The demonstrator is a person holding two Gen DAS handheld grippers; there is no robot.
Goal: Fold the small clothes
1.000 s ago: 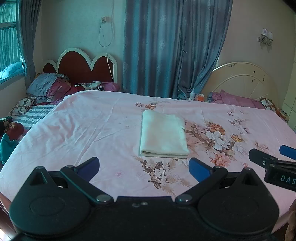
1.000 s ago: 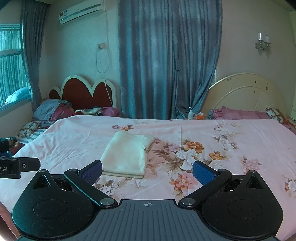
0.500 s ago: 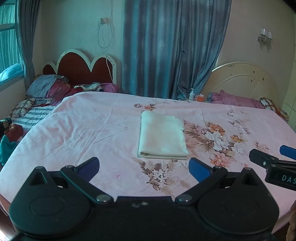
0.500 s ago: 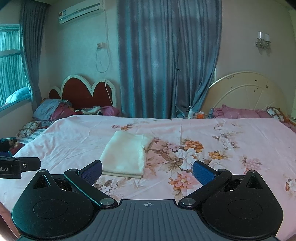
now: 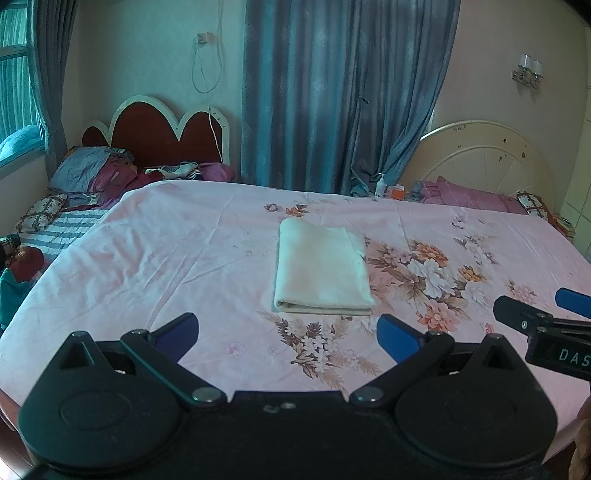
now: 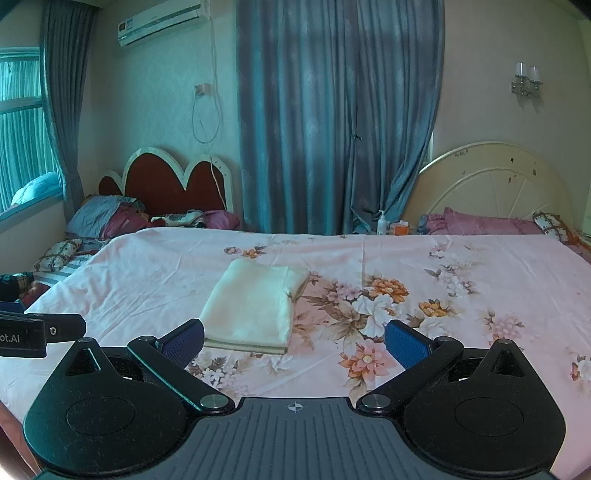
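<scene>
1. Folded cream cloth rectangle point(image 5: 322, 271) lying flat mid-bed on pink floral bedsheet point(image 5: 166, 258), thick fold edge toward 6 o'clock; apparently finished.
2. Left tool point(image 5: 288, 334) spread wide, empty, hovering at 6 o'clock, clear of cloth.
3. Right tool point(image 6: 295, 341) likewise wide, empty, cloth at its 11 o'clock; probably backed off to leave folds undisturbed.

A pink floral bedsheet point(image 5: 155, 258) covers the bed, with blue curtains point(image 6: 332, 122) hanging behind it between a red scalloped headboard point(image 6: 166, 184) and a cream one point(image 6: 491, 181) (an air conditioner point(image 6: 162, 22) sits high on the wall).
</scene>
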